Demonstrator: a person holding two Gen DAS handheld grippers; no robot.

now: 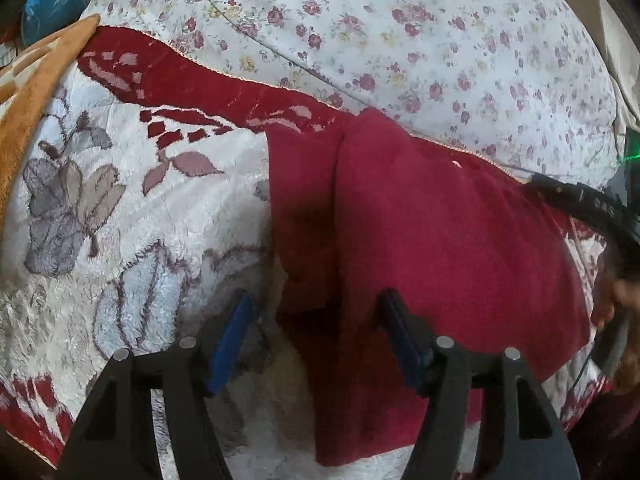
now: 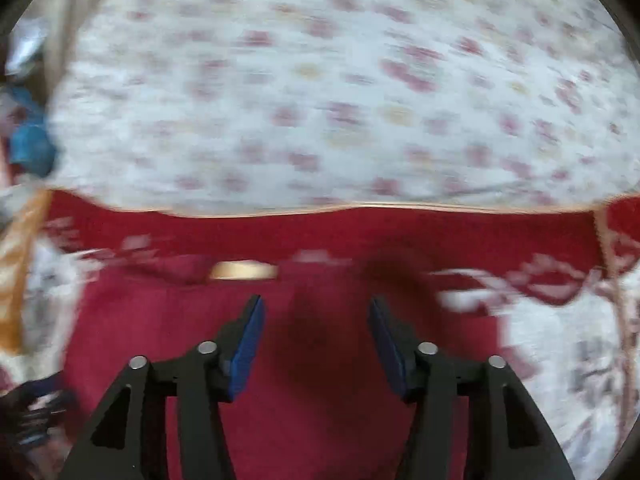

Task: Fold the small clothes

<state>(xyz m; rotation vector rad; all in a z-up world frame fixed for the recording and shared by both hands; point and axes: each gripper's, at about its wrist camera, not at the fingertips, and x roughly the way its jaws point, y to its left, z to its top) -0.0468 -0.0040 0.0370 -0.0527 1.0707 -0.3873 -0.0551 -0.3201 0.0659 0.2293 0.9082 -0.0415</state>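
The red garment (image 1: 440,248) lies partly folded on the plush blanket (image 1: 140,240) of the bed. Both the left claw (image 1: 316,340) and the right claw (image 2: 316,344) are released, holding nothing. To fold well, pinch the left edge and carry it evenly across.

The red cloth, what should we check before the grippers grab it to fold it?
1. Left gripper open: ok.
2. Right gripper open: ok.
3. Red cloth between the left fingers: ok, its near edge lies there.
4. Cloth flat on the fuzzy blanket: not ok, a ridge runs down it.
5. Right wrist view sharp enough to aim: not ok, blurred.
6. Cloth already pinched: cannot tell; no pad visibly grips it.
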